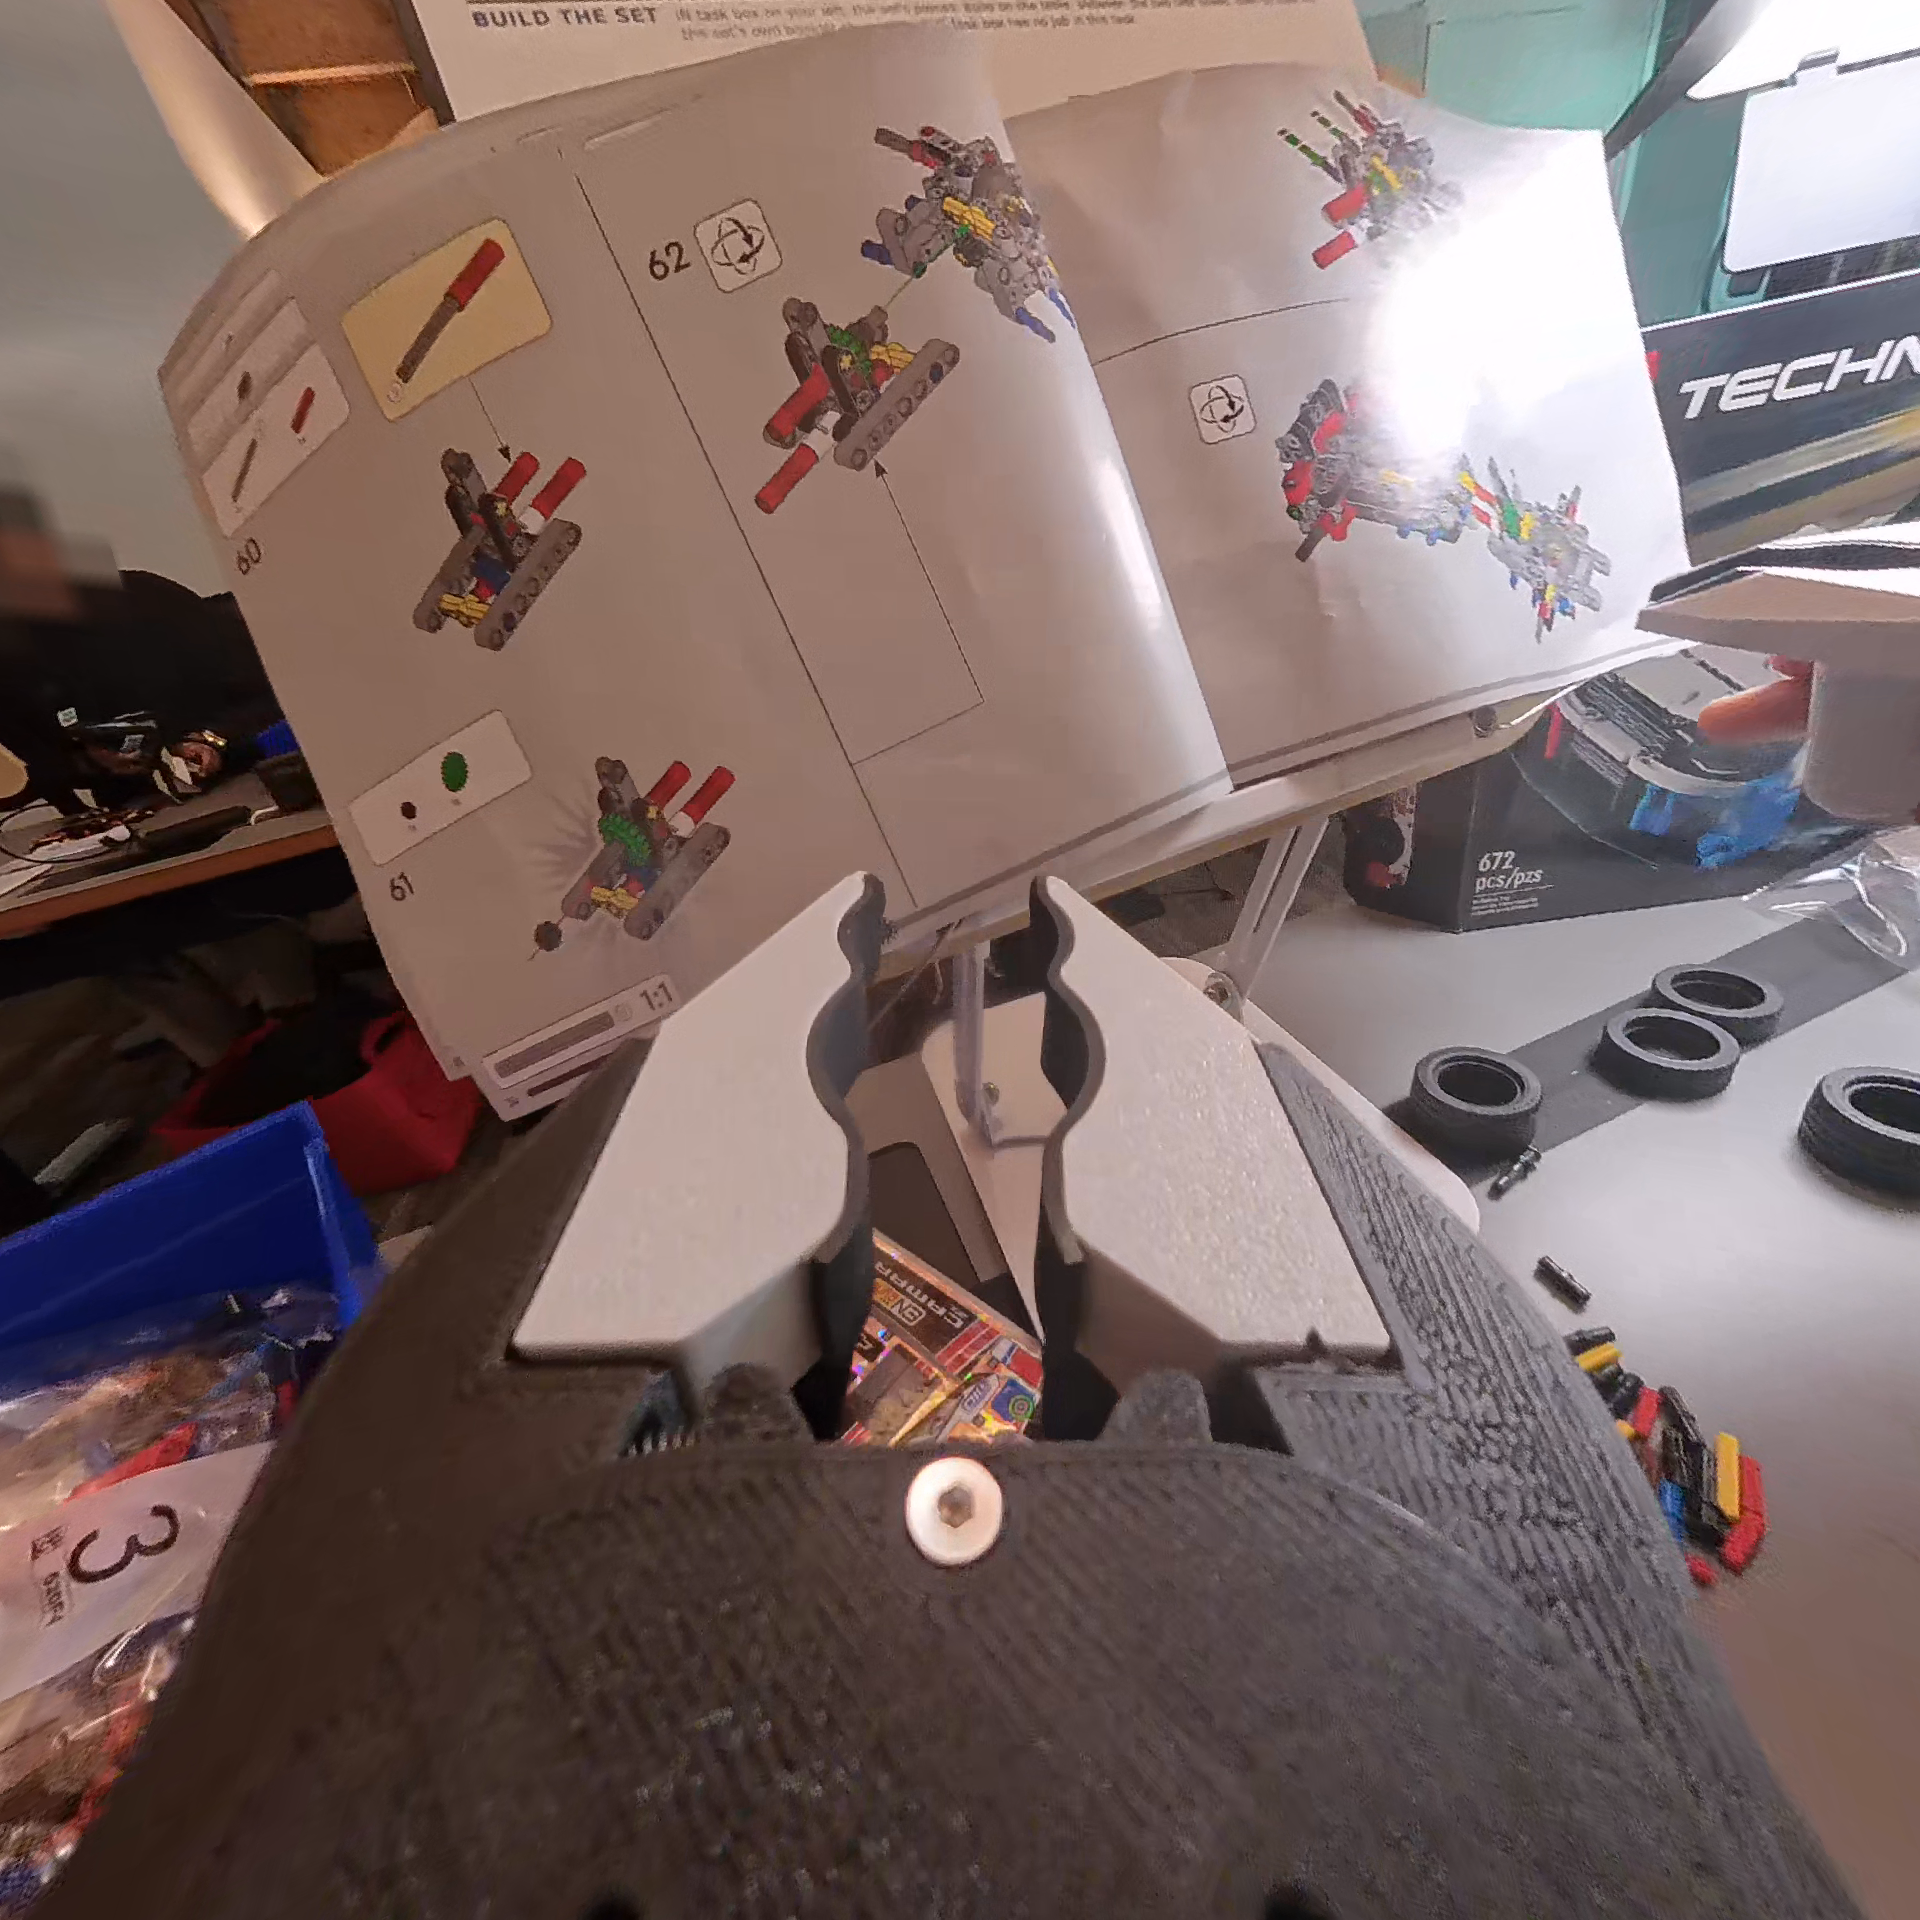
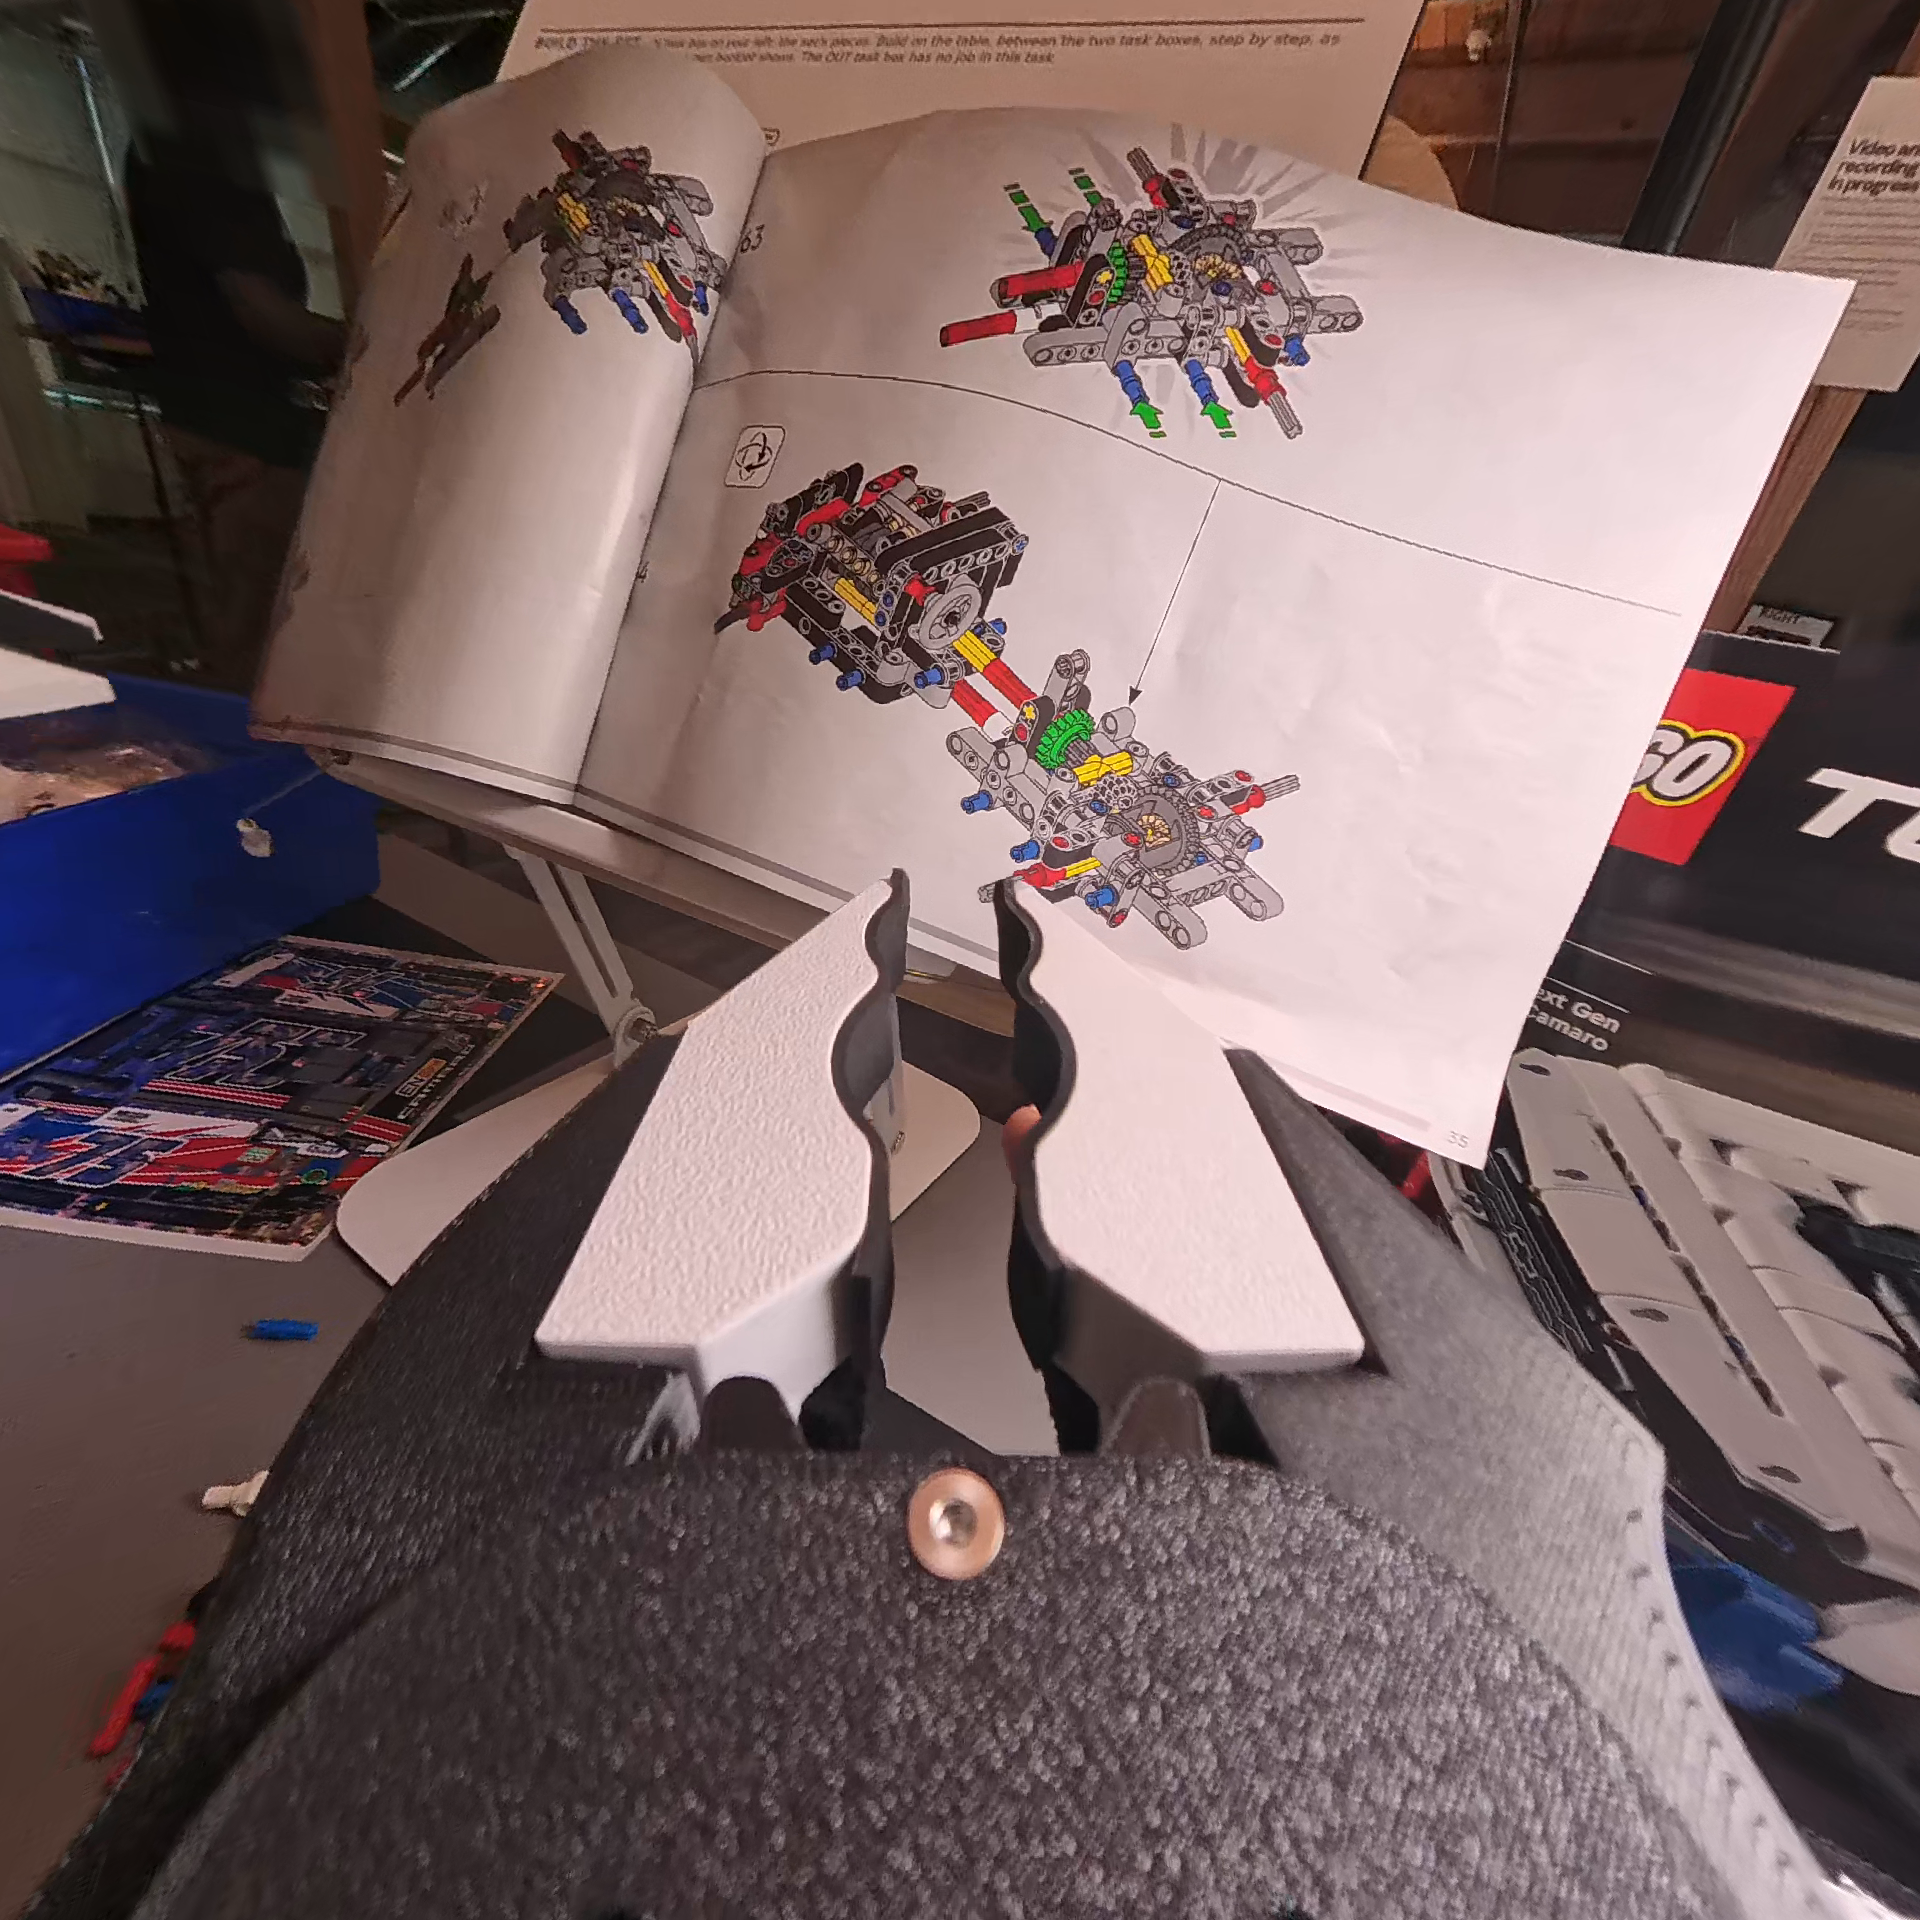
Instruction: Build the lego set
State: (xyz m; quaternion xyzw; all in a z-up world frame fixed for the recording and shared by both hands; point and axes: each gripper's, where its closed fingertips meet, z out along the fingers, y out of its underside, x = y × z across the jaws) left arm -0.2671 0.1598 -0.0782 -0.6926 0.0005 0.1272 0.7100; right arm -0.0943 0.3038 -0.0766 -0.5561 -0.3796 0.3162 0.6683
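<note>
We see the left gripper raised above the table, its fingers apart with a moderate gap and nothing between them. Just ahead of its tips stands the open instruction booklet on a white stand, pages curling. Below and behind the fingers lies a sticker sheet. To its right, four black tyres sit on the grey table, with a small pile of loose lego pieces nearer. To its left, a blue bin holds bagged parts.

The right gripper is also empty, fingers parted by a narrow gap, tips pointing at the lower edge of the booklet's right page. The sticker sheet lies to its left, the blue bin beyond that. The black set box stands to its right. A blue pin rests on the table, low left.
</note>
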